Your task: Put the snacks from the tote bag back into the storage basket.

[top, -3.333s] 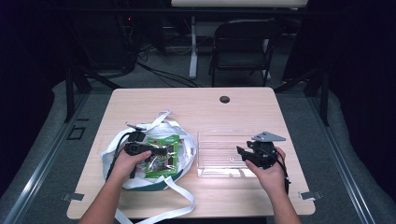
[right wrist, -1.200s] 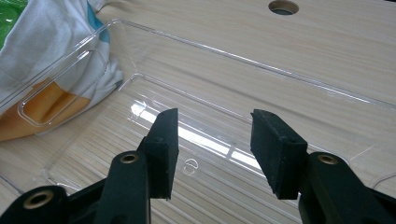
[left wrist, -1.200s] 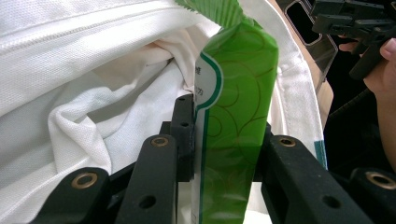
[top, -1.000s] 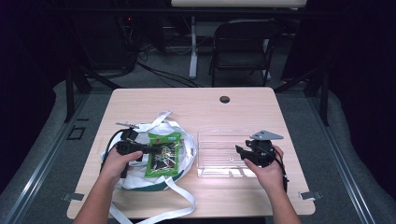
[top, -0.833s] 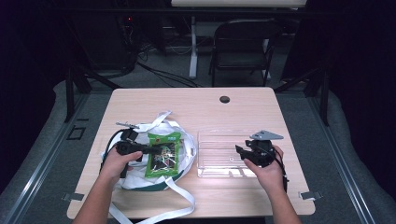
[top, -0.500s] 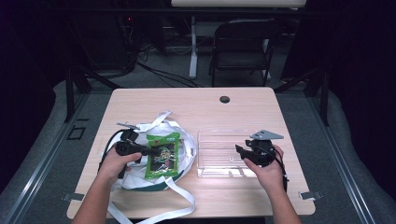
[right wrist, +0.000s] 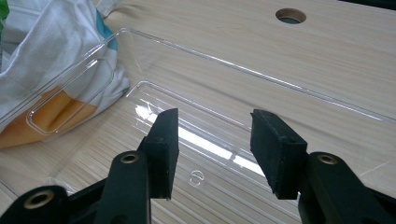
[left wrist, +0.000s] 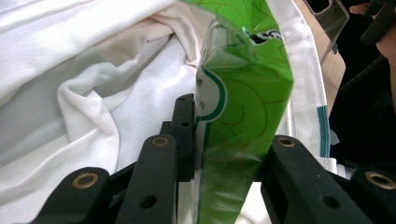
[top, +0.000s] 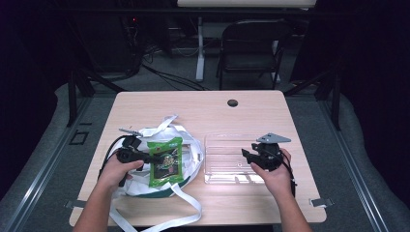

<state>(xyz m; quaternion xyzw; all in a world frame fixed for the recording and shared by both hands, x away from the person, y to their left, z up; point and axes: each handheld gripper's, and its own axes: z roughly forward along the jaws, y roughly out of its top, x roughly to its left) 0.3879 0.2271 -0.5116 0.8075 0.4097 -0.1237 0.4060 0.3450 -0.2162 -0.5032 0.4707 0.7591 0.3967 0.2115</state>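
A green snack packet lies over a white cloth bag with long straps at the table's left. My left gripper grips the packet's left edge. In the left gripper view the packet stands between the jaws of that gripper, which are shut on it, with the bag's white cloth behind. A clear plastic tray sits at the table's right. My right gripper hovers over the tray's right end. In the right gripper view that gripper stands open over the tray's floor, holding nothing.
The light wooden table has a round cable hole near its far edge, also seen as a hole beyond the tray. One bag strap loops toward the front edge. A dark chair stands behind the table.
Since the earliest frame my left gripper has shifted left with the packet's edge in it, and the packet has turned to show its full green face. The right gripper has kept still.
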